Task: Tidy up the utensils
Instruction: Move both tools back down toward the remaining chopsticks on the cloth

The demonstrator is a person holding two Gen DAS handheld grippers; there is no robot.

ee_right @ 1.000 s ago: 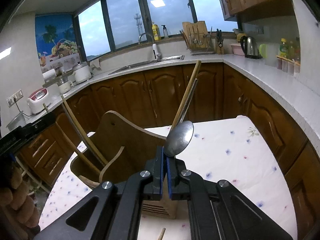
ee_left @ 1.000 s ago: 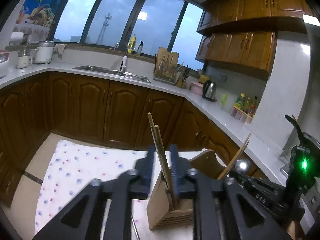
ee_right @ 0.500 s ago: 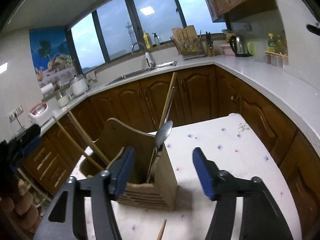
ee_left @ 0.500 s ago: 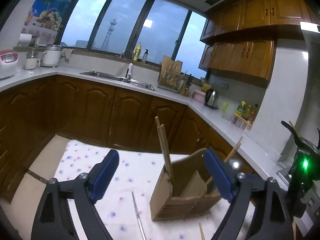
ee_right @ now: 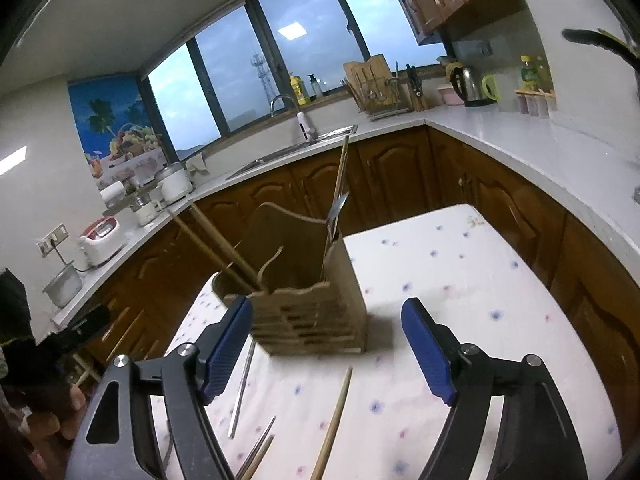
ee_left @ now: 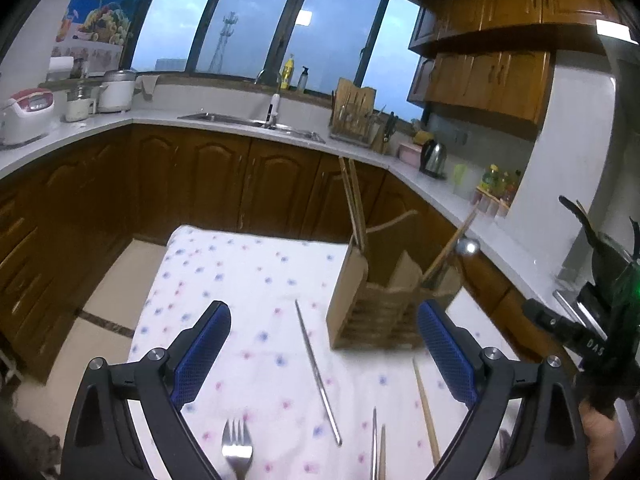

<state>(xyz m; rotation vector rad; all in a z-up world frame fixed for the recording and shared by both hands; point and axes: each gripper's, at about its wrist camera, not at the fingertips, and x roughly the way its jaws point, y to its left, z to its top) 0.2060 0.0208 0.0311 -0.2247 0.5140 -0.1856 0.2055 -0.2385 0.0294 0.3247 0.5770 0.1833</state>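
Observation:
A wooden utensil holder (ee_left: 376, 312) stands on the flowered tablecloth (ee_left: 240, 280); it also shows in the right wrist view (ee_right: 312, 312). It holds wooden chopsticks (ee_left: 354, 208) in one compartment and a metal spoon (ee_right: 336, 212) with a wooden stick in another. My left gripper (ee_left: 324, 356) is open and empty, short of the holder. My right gripper (ee_right: 326, 352) is open and empty, just in front of the holder. Loose on the cloth lie a metal chopstick (ee_left: 318, 372), a fork (ee_left: 237, 446), a wooden chopstick (ee_left: 426, 408) and a mixed pair (ee_left: 378, 446).
Brown kitchen cabinets (ee_left: 200, 184) and a white counter (ee_left: 460, 200) ring the table. The table's far edge (ee_left: 256, 236) drops to the floor. The other hand-held gripper (ee_left: 592, 336) shows at the right of the left wrist view.
Both grippers opened, letting go of the chopsticks and the spoon in the holder. Both have pulled back and up, so loose utensils on the cloth now show.

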